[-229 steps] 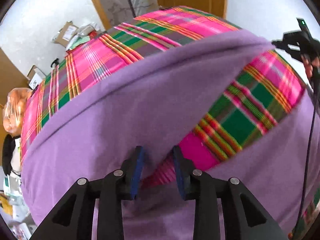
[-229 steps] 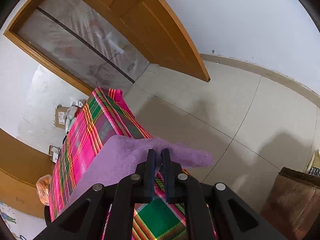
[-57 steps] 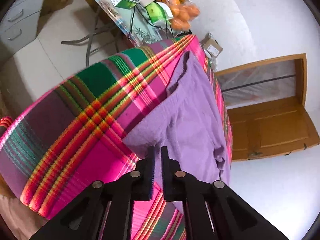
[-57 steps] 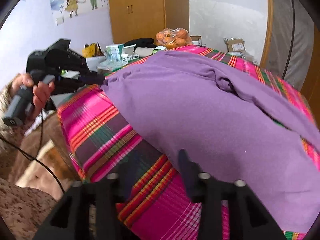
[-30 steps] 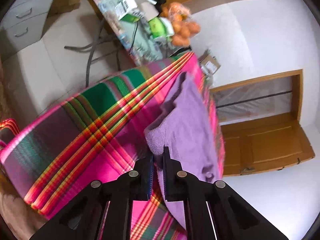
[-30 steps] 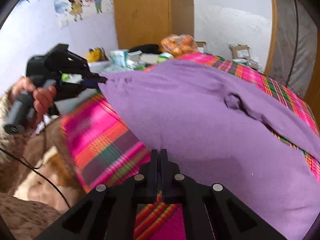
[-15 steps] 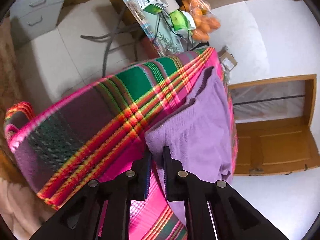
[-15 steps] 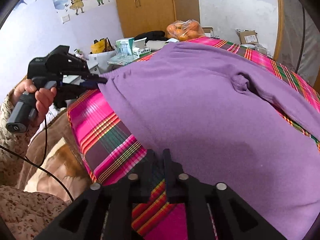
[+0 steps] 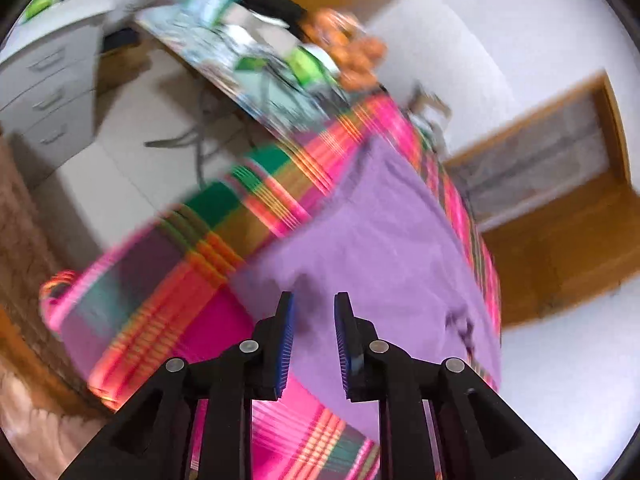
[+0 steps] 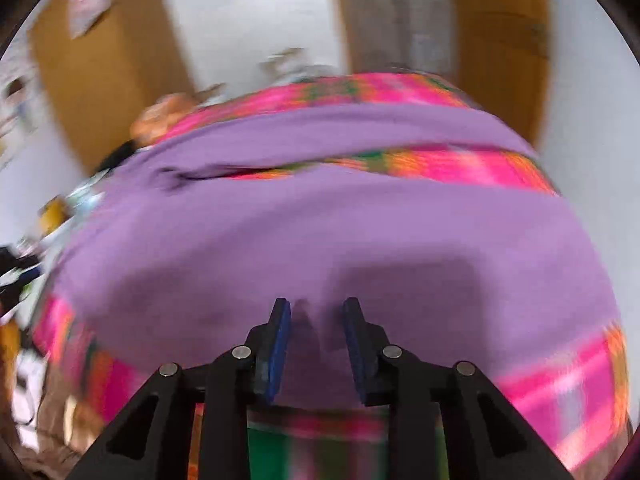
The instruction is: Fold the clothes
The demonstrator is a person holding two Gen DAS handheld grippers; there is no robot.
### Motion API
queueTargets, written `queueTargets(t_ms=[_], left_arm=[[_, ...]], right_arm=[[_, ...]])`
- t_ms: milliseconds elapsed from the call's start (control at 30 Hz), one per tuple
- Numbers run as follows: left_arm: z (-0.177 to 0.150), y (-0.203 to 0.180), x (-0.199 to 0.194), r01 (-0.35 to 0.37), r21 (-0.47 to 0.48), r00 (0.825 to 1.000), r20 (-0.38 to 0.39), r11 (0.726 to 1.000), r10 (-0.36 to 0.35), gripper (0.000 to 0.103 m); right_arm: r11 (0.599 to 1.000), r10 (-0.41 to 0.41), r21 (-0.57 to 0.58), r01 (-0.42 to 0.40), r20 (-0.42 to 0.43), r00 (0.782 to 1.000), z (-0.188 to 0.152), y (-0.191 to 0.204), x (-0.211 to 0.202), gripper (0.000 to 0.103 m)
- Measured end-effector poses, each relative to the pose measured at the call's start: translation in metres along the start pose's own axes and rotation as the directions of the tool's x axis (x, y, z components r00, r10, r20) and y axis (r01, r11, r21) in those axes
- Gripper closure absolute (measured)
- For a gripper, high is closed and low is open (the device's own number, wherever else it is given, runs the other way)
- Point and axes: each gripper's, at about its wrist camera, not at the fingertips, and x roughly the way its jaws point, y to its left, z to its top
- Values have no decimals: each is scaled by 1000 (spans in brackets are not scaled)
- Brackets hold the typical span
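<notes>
Purple garment (image 10: 360, 232) lies spread on plaid surface (image 9: 168, 280). Left hand-held gripper (image 9: 314, 344) & right hand-held gripper (image 10: 314, 344) both open, holding nothing. Risk: pinching cloth underneath w/ the hem.

Garment (image 9: 384, 240) on tablecloth (image 9: 168, 280); desk (image 9: 224, 40) behind

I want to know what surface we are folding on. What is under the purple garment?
The purple garment lies on a pink, green and orange plaid cloth, which shows around its edges. What the cloth covers cannot be seen.
</notes>
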Motion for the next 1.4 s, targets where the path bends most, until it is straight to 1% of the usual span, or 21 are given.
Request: queueTargets(t_ms=[100,167,200,267,333,433,500,633,700,733,800,833,867,900,1033,1100,1133,1200,1300,1367,1400], left_arm=[[-10,-17,14,15,43,999,-42,999,-13,84],[-15,-28,23,21,63,998,-63,998,-17,84],[-18,-33,28,25,70,997,-74,997,-20,84],[-23,-40,38,36,85,995,-96,996,-28,84],[-30,-48,46,49,103,992,-120,993,-37,84],[-39,-58,57,65,135,988,-146,989,-45,84],[-44,-65,66,57,150,985,-170,987,-31,84],[-55,-74,85,67,162,972,-235,984,-27,84],[-60,-78,88,68,179,972,-234,982,-25,84],[-61,-79,87,65,184,973,-230,981,-22,84],[-64,-80,86,61,191,974,-224,980,-17,83],[-64,-79,85,64,185,975,-222,981,-22,81],[-64,-78,86,67,179,975,-222,982,-26,81],[-63,-78,86,67,175,975,-222,982,-27,81],[-62,-75,87,76,165,975,-221,983,-38,81],[-61,-73,86,85,158,974,-221,984,-49,81],[-62,-73,86,89,155,974,-221,984,-54,81],[-61,-72,88,98,146,973,-222,984,-64,81],[-60,-70,89,109,142,971,-226,984,-75,81],[-59,-69,90,117,135,969,-231,984,-84,81],[-59,-69,90,121,132,968,-234,984,-88,81]], right_arm=[[994,-107,4,107,34,994,-12,-20,-13,75],[976,-220,-2,220,45,975,-19,-35,-19,75],[969,-245,19,245,48,968,-22,-45,-23,75],[963,-258,103,251,60,964,-23,-67,-30,75],[946,-279,191,261,76,957,-23,-92,-35,74],[904,-329,315,290,78,941,-23,-130,-41,61],[877,-338,388,284,76,938,-23,-151,-42,59],[859,-347,429,279,87,934,-19,-169,-40,59],[856,-376,411,315,75,924,-17,-168,-38,56],[857,-380,404,320,75,922,-17,-167,-36,56],[857,-395,388,339,74,916,-18,-164,-34,65],[853,-417,375,362,75,906,-18,-161,-34,75],[853,-430,362,376,80,899,-18,-159,-34,92],[856,-431,351,378,84,898,-19,-159,-35,96],[860,-429,349,371,103,897,-19,-158,-41,98],[853,-433,383,354,141,890,-21,-160,-52,99],[850,-439,389,356,147,887,-21,-161,-55,99],[843,-456,377,384,122,881,-20,-163,-52,99],[837,-455,380,394,83,887,-19,-167,-40,99],[835,-455,383,396,75,887,-19,-166,-38,98],[830,-463,385,403,75,883,-20,-165,-39,98]])
